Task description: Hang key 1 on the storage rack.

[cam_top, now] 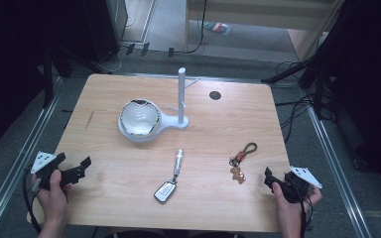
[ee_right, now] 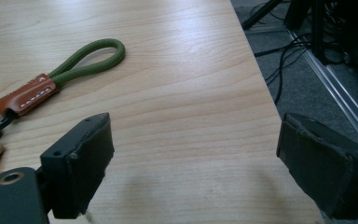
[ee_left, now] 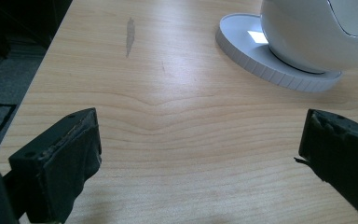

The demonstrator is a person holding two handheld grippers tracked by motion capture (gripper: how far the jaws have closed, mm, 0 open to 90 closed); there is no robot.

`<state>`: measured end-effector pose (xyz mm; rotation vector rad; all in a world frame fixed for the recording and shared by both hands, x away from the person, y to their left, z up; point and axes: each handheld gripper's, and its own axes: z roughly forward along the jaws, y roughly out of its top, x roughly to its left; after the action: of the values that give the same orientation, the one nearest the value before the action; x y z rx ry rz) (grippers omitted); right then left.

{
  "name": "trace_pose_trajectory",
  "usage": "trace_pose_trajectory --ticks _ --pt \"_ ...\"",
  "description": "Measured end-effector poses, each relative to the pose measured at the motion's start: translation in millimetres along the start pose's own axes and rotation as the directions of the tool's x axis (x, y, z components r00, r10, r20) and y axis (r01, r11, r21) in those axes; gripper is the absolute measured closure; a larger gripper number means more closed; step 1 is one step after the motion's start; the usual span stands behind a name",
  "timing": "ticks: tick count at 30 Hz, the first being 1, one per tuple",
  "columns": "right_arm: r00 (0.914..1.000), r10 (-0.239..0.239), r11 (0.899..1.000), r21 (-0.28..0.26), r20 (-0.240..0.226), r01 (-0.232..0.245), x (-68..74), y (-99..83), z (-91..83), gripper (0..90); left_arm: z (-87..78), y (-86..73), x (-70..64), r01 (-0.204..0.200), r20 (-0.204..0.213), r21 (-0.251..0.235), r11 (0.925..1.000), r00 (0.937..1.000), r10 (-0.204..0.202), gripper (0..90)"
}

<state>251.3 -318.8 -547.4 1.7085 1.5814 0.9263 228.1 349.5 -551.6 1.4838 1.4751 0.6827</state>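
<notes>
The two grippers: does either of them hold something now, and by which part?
Nothing is held. The left gripper and the right gripper both stand open over bare table, jaws wide apart.

My light wood-grain desk (ee_left: 168,140) looks smooth and matt; the white plastic globe stand (ee_left: 317,32) shines glossy beside it.

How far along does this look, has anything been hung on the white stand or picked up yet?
Nothing looks done: the white stand has bare pegs. Nothing is in hand either; the left gripper and right gripper are open over bare table. The car key fob and green-loop keychain lie flat on the table, so presumably both are left to handle, if hanging is the aim.
</notes>
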Motion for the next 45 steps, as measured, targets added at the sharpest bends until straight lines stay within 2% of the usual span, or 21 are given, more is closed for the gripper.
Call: trace_pose_trajectory --ticks 8,11,13,17,19,20,23,27,33,36,38,45 --pt "0.9993 -0.018 1.0 -0.002 0.034 0.018 2.1 -0.2 -1.8 12.8 -0.1 0.0 -1.3 -0.012 -0.002 0.003 0.9999 0.9999 0.012 0.0" --pt "0.9995 -0.02 1.0 -0.003 0.024 0.02 5.8 0.5 -4.2 12.8 0.0 0.0 -1.3 -0.013 -0.003 0.004 0.9999 0.9999 0.013 0.0" --pt "0.9991 -0.032 0.999 -0.007 0.027 0.032 9.4 1.1 -6.1 13.0 0.3 0.0 -1.9 -0.013 -0.007 0.002 0.9999 0.9999 0.013 0.0" --pt "0.9948 -0.1 0.995 0.007 0.015 0.1 18.1 6.5 -10.4 12.9 0.8 0.3 -3.0 -0.031 -0.015 0.014 0.9994 0.9994 0.031 0.0" --pt "0.9937 -0.112 0.994 0.008 0.004 0.112 19.6 8.3 -11.5 12.9 1.2 0.4 -3.3 -0.031 -0.019 0.017 0.9994 0.9993 0.031 0.0" --pt "0.993 -0.118 0.993 0.027 -0.008 0.118 23.0 11.4 -12.5 12.9 1.5 0.3 -4.0 -0.033 -0.025 0.015 0.9994 0.9991 0.033 0.0" --pt "0.9919 -0.127 0.99 0.054 -0.004 0.127 26.3 14.7 -11.8 13.0 0.9 0.1 -4.3 -0.033 -0.022 0.012 0.9994 0.9992 0.034 0.0" --pt "0.9869 -0.162 0.982 0.103 -0.001 0.161 32.4 21.9 -11.2 12.9 0.6 -0.1 -3.6 -0.028 -0.017 0.006 0.9996 0.9995 0.028 0.0" --pt "0.9868 -0.159 0.972 0.17 -0.027 0.162 41.0 32.3 -10.5 13.0 1.1 0.3 -2.3 -0.014 -0.01 0.013 0.9998 0.9999 0.014 0.0" --pt "0.987 -0.159 0.966 0.201 -0.023 0.16 41.9 35.3 -9.0 13.0 1.0 0.3 -2.1 -0.013 -0.01 0.014 0.9998 0.9999 0.013 0.0" --pt "0.9884 -0.151 0.959 0.242 -0.017 0.151 43.7 39.5 -5.9 13.1 1.0 0.4 -1.9 -0.013 -0.007 0.015 0.9998 0.9999 0.013 0.0" --pt "0.9842 -0.176 0.938 0.3 -0.021 0.174 48.4 48.7 1.3 13.2 1.1 0.3 -2.1 -0.012 -0.009 0.014 0.9998 0.9999 0.013 0.0"
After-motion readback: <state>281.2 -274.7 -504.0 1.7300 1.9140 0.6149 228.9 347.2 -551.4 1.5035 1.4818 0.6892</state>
